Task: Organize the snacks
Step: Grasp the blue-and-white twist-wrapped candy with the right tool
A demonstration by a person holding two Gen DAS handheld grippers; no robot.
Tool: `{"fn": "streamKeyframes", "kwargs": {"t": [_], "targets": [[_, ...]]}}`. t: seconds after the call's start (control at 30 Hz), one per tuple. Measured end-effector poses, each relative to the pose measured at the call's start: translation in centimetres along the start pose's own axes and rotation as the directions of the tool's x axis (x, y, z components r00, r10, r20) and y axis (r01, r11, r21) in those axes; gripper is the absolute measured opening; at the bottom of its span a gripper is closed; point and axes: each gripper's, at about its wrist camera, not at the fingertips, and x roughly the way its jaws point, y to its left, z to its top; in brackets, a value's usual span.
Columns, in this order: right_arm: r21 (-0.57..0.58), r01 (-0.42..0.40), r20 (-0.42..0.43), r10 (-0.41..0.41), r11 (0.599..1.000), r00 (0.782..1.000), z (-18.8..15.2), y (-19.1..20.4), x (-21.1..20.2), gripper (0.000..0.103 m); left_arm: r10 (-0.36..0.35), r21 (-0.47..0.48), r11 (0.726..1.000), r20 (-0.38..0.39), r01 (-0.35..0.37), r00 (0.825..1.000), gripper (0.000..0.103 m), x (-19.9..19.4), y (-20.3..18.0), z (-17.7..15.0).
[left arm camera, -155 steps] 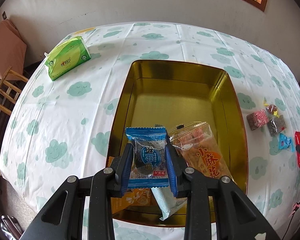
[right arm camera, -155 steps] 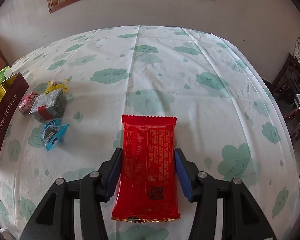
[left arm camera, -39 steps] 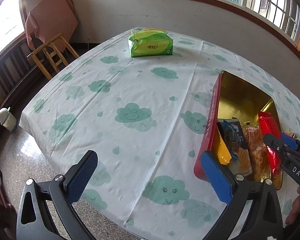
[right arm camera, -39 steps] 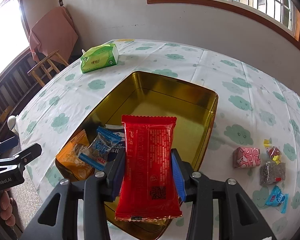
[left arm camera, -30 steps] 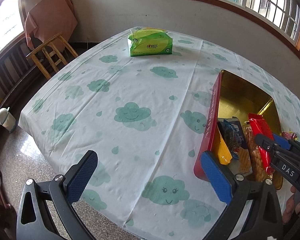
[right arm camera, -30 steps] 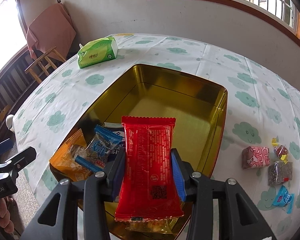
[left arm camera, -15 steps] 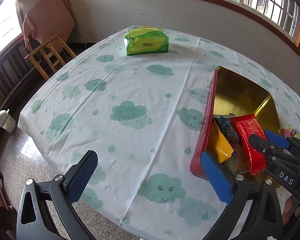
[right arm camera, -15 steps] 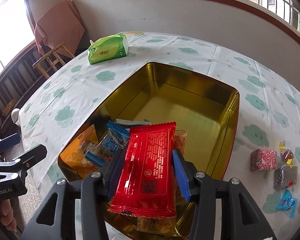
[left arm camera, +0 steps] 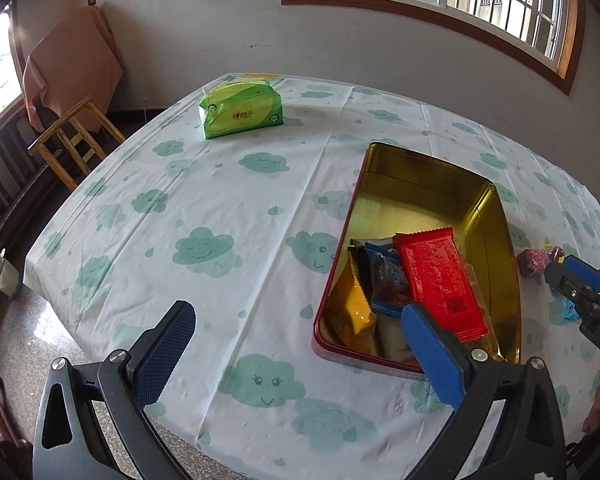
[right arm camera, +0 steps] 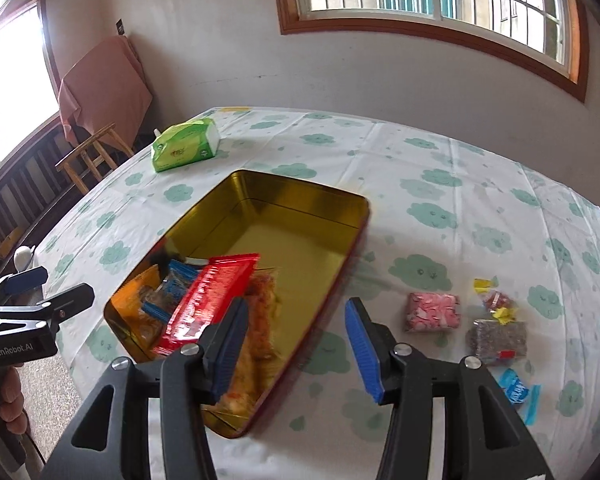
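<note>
Now, from the left wrist camera, we see our left gripper (left arm camera: 296, 344) with its fingers spread wide and nothing between them, over the cloud-print tablecloth (left arm camera: 204, 216) beside the gold tin (left arm camera: 496, 216). The tin lies open on the table, and the snacks crowd its near end: the red packet (left arm camera: 436, 280) lies flat on top, with a blue packet (left arm camera: 384, 280) and an orange packet (left arm camera: 350, 312) just beside it toward the tin's left wall. A green tissue pack (left arm camera: 242, 110) sits well apart at the far side of the table. At the right edge our right gripper (left arm camera: 572, 276) shows above loose sweets, and a wooden chair (left arm camera: 72, 140) stands past the table on the left.

Turning to the right wrist camera, we find the right gripper (right arm camera: 294, 344) with its jaws opening and nothing between them; the pads frame the tin's near right wall (right arm camera: 320, 320). The red packet (right arm camera: 210, 300) rests inside the tin (right arm camera: 300, 200), left of the left pad and free of it. On the cloth to the right lie a pink packet (right arm camera: 432, 312), a dark packet (right arm camera: 496, 340) and a small blue packet (right arm camera: 516, 392), apart from the tin. Our left gripper (right arm camera: 40, 288) shows at the left edge.
</note>
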Motion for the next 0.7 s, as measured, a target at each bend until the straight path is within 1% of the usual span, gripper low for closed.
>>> {"fn": "streamKeyframes", "kwargs": {"t": [0.1,0.2,0.33,0.43,0.53,0.7], "targets": [[0.057,0.069,-0.014,-0.068,0.996,0.998,-1.4,-4.4,-0.8,0.052,-0.023,0.033,0.999,0.004,0.023,1.000,0.102,0.0,-1.7,-0.2],[0.124,0.144,-0.038,-0.141,0.982,0.989,-2.9,-8.9,-1.4,0.052,-0.045,0.059,0.997,0.004,0.044,0.999,0.102,-0.1,-3.2,-0.3],[0.214,0.203,-0.074,-0.192,0.956,0.979,-5.1,-13.4,-2.1,0.052,-0.068,0.096,0.993,0.000,0.067,0.998,0.102,-0.1,-5.1,-0.4],[0.226,0.229,-0.104,-0.210,0.947,0.972,-6.7,-14.7,-2.0,0.052,-0.082,0.125,0.989,-0.002,0.082,0.997,0.102,0.0,-6.5,-0.5],[0.248,0.221,-0.122,-0.196,0.943,0.973,-7.7,-15.2,-1.5,0.052,-0.094,0.152,0.984,-0.006,0.094,0.996,0.102,0.1,-7.8,-0.6],[0.273,0.195,-0.118,-0.168,0.942,0.979,-8.0,-15.2,-0.2,0.052,-0.108,0.184,0.977,-0.006,0.107,0.994,0.102,0.3,-9.9,-0.7]]}}
